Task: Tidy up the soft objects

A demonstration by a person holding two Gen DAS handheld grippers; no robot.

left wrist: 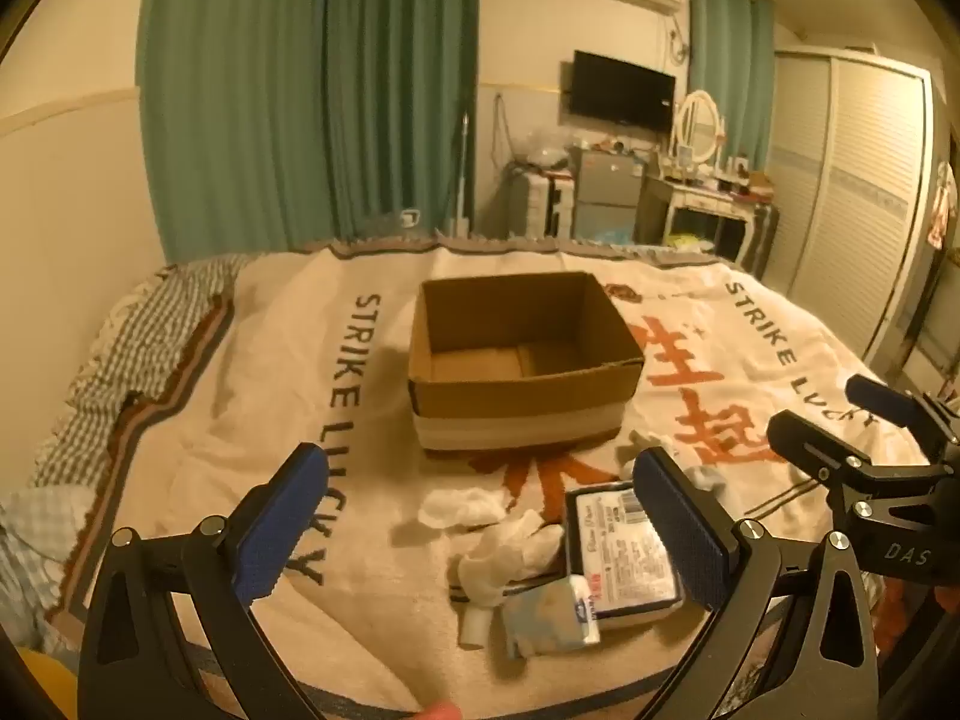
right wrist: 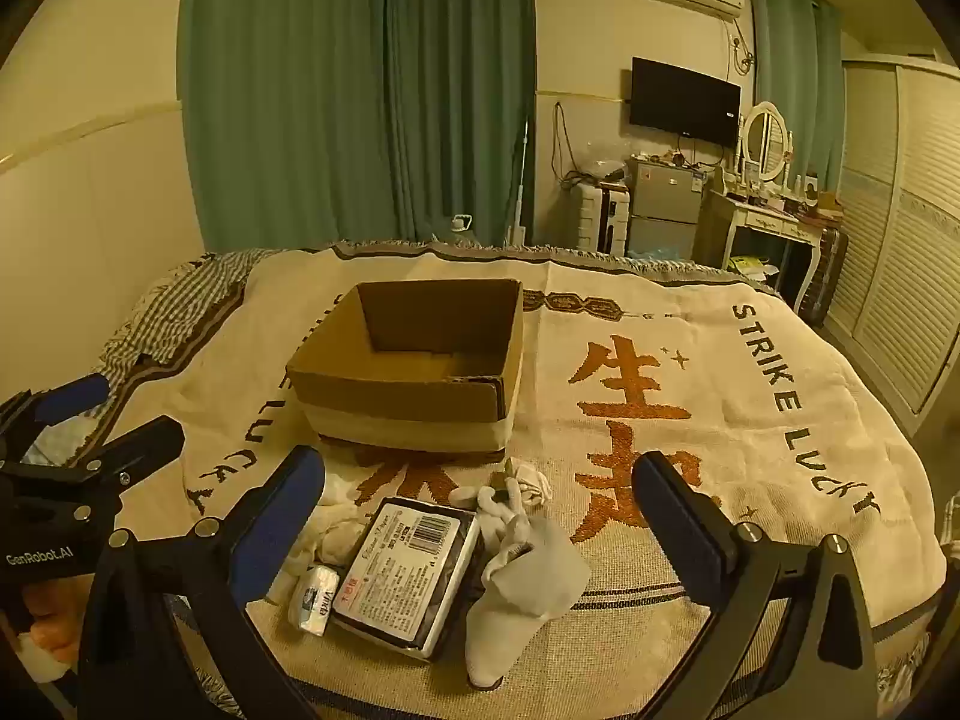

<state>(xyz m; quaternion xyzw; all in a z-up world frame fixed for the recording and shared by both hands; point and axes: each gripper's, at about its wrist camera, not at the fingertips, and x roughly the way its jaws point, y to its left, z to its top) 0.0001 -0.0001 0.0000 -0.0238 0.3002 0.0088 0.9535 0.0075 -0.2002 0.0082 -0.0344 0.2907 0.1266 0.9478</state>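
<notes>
An open, empty cardboard box (left wrist: 522, 354) (right wrist: 414, 360) stands mid-bed. In front of it lies a pile: a flat dark pack with a white label (left wrist: 624, 552) (right wrist: 408, 570), white socks (left wrist: 504, 552) (right wrist: 522, 576), a small tissue pack (left wrist: 549, 615) (right wrist: 313, 599) and crumpled white cloth (left wrist: 462, 507) (right wrist: 336, 516). My left gripper (left wrist: 480, 534) is open and empty above the pile's left part. My right gripper (right wrist: 480, 534) is open and empty above the pile. Each gripper shows at the edge of the other view, the right gripper (left wrist: 840, 420) also open there.
A cream blanket (right wrist: 690, 372) with orange characters covers the bed. A checked pillow (left wrist: 150, 336) lies at the far left. Green curtains (left wrist: 312, 90), a wall TV, a small fridge, a dressing table (right wrist: 768, 222) and a wardrobe (left wrist: 852, 192) stand beyond the bed.
</notes>
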